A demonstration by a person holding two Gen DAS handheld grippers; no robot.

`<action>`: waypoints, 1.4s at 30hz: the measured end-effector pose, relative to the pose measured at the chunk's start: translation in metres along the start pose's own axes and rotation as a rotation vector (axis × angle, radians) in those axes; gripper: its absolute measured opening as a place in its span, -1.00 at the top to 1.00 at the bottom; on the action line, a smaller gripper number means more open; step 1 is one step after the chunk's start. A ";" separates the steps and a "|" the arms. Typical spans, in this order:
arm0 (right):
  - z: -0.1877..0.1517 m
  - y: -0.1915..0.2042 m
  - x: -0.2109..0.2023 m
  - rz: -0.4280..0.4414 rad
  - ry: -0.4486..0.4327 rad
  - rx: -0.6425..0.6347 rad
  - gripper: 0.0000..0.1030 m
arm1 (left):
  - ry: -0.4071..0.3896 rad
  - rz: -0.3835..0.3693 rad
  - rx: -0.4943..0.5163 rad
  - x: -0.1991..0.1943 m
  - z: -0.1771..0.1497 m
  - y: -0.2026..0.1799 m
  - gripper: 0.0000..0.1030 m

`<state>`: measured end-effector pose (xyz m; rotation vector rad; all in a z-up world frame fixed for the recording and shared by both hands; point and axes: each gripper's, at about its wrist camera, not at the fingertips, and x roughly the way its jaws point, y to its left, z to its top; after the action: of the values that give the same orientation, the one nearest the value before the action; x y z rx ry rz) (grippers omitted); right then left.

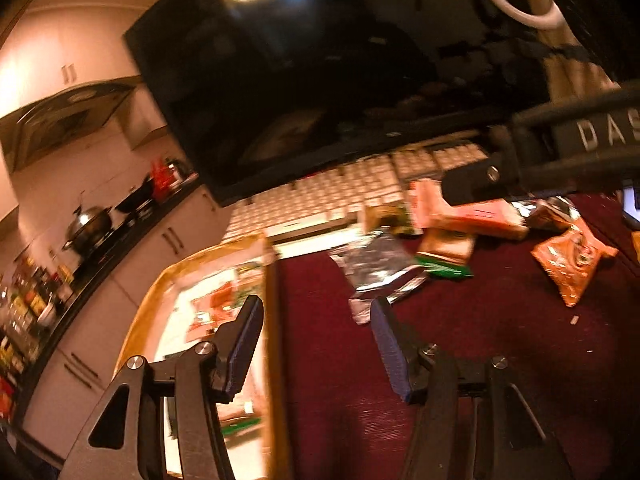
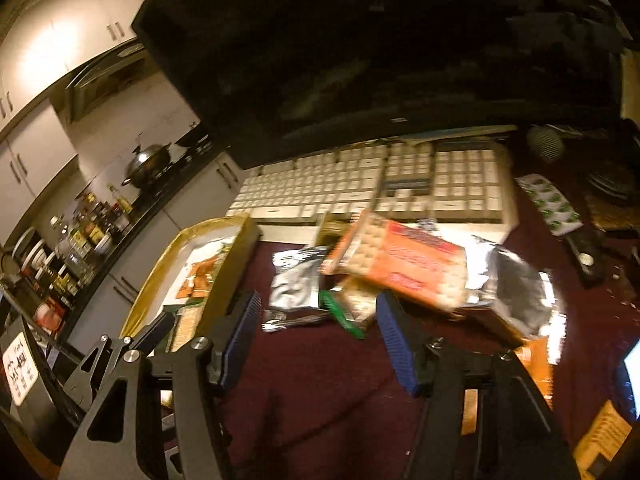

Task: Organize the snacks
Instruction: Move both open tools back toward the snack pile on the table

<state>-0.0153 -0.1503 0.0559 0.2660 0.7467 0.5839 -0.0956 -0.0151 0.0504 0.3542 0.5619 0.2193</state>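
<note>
A loose heap of snacks lies on the dark red cloth in front of the keyboard (image 2: pixel 380 184). An orange cracker pack (image 2: pixel 404 264) lies tilted on top, touching the keyboard's front edge. A crumpled silver pouch (image 2: pixel 294 280) sits left of it, a green-edged packet (image 2: pixel 344 312) nearer. A gold tray (image 2: pixel 236 256) left of the keyboard holds flat packets. An orange bag (image 1: pixel 572 260) lies apart, right of the heap.

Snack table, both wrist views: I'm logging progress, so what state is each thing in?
Left gripper: open, empty.
Right gripper: open, empty.
Gold tray: holds some packets.
Silver packet: loose on the red cloth.
Orange box: lying atop the snack pile.
Monitor: screen dark.
</note>
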 end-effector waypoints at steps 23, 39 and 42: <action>-0.014 -0.073 -0.012 -0.305 0.091 0.105 -0.35 | 0.031 -0.055 0.070 0.006 0.005 -0.034 -0.18; -0.023 -0.085 0.002 -0.337 0.151 0.131 -0.35 | 0.042 -0.064 0.061 0.008 0.005 -0.032 -0.20; -0.025 -0.085 0.004 -0.322 0.158 0.142 -0.35 | 0.047 -0.064 0.058 0.009 0.004 -0.031 -0.20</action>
<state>0.0035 -0.2164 -0.0001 0.2257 0.9634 0.2488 -0.0822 -0.0419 0.0372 0.3872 0.6256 0.1503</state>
